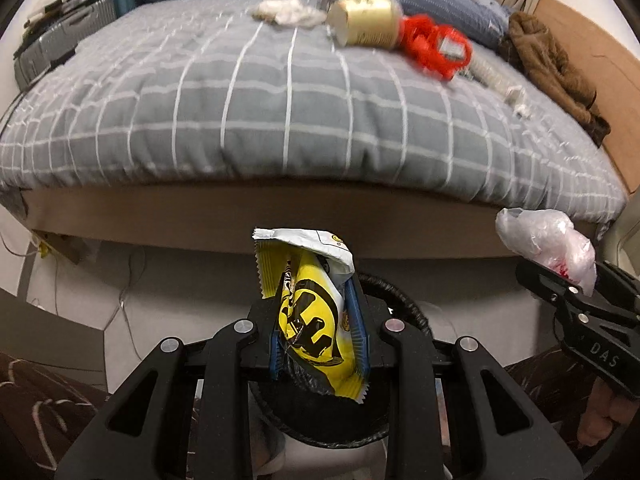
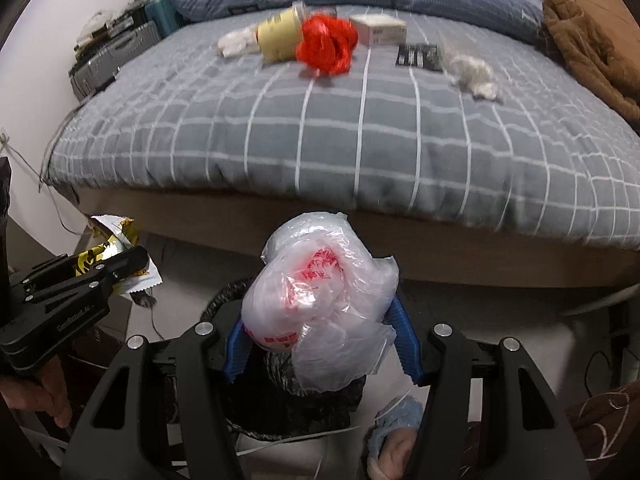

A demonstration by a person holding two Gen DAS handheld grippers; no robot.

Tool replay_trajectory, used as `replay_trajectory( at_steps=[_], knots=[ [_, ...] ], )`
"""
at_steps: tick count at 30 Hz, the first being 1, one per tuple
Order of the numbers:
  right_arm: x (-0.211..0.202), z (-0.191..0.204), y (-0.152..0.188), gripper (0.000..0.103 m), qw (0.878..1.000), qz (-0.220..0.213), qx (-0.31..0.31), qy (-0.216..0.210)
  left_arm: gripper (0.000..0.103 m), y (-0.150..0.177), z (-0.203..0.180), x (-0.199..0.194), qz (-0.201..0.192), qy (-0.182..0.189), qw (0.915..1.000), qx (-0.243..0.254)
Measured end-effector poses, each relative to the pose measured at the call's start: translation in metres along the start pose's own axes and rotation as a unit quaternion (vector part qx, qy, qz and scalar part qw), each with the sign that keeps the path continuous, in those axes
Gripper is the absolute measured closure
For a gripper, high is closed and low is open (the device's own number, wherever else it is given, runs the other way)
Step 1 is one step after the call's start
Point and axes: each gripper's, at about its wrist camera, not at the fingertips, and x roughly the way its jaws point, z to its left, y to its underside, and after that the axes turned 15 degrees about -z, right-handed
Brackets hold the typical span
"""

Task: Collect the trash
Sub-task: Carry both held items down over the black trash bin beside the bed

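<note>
Yellow wrapper (image 1: 316, 312) pinched in left tongs (image 1: 318, 334), plastic bag (image 2: 320, 304) gripped by right tongs (image 2: 322, 340); below both, black-lined bin (image 2: 280, 408) awaits release.

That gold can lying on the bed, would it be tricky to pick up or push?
The gold can lies on its side, so a push would probably roll it, though the soft checked quilt may slow it. It looks rigid. Its smooth, shiny wall might slip in a grip. Weight can't be judged.
</note>
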Motion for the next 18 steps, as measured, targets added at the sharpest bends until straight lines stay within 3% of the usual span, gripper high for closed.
replay_trajectory(
  at_steps=[18],
  knots=[
    [0.069,0.030,0.051,0.047,0.994,0.101,-0.022,-0.031,0.077,0.030,0.012,0.051,0.056,0.012,0.9984,0.002]
  ],
)
